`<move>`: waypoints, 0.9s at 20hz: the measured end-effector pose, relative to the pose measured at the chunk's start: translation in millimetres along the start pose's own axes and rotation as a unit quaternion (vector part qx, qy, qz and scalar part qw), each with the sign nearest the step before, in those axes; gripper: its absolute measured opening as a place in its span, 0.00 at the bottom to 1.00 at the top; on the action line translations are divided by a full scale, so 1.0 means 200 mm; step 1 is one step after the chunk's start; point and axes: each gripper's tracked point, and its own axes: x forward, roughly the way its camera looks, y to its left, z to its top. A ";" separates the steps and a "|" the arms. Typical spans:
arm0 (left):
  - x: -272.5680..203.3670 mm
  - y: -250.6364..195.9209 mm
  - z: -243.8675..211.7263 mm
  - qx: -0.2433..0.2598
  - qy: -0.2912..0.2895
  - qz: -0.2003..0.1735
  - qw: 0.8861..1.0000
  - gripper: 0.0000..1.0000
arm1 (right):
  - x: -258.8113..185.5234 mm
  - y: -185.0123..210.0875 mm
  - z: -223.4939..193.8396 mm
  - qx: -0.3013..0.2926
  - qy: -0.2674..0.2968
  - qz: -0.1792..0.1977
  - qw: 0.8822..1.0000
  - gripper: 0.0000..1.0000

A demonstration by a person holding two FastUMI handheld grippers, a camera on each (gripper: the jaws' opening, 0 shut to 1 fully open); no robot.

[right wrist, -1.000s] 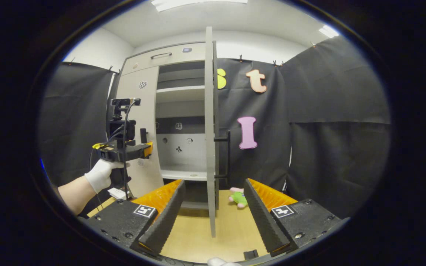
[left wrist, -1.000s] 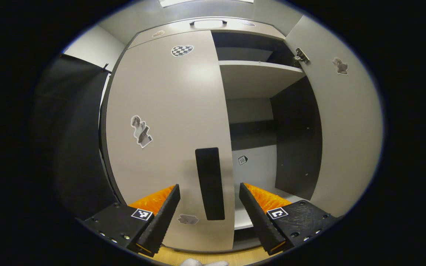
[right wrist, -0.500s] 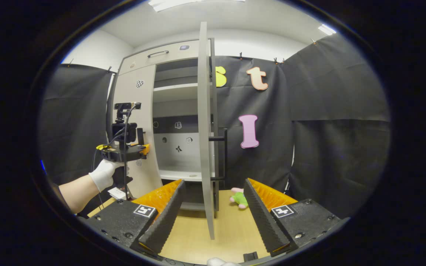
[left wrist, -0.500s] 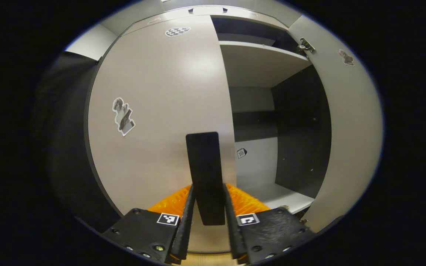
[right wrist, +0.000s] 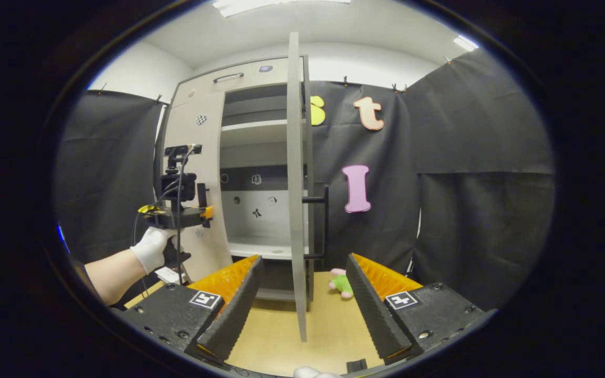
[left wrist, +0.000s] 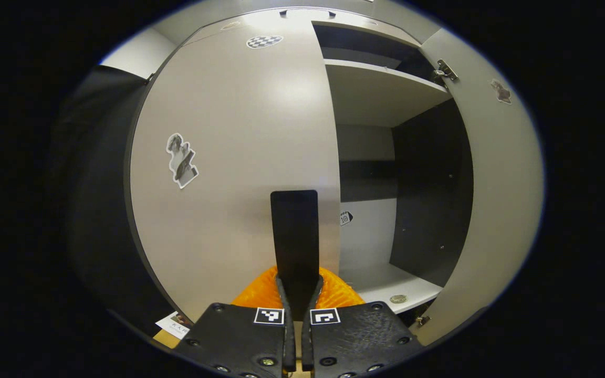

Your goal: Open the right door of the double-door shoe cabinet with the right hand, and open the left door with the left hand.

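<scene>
left claw (left wrist: 297,315) clamps the left door's handle (left wrist: 294,236); right claw (right wrist: 302,310) gapes empty. an off-arc pull could slip the handle.

Plush toy (right wrist: 341,282) lies behind open right door (right wrist: 295,184).

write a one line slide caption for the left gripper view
Left gripper shut on the closed left door's handle; right door open.

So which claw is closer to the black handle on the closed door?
Left. The left claw is shut on the black handle of the left door. The right claw hangs back, open, facing the open right door's edge.
</scene>
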 end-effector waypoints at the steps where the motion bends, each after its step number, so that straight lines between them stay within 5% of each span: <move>1: -0.01 0.00 0.00 0.000 0.001 -0.004 1.000 0.04 | 0.00 0.00 0.00 0.001 -0.001 0.000 1.000 0.99; 18: -0.27 0.09 -0.04 0.002 -0.001 -0.037 0.999 0.04 | -0.25 0.30 -0.02 -0.005 -0.009 0.030 1.000 0.99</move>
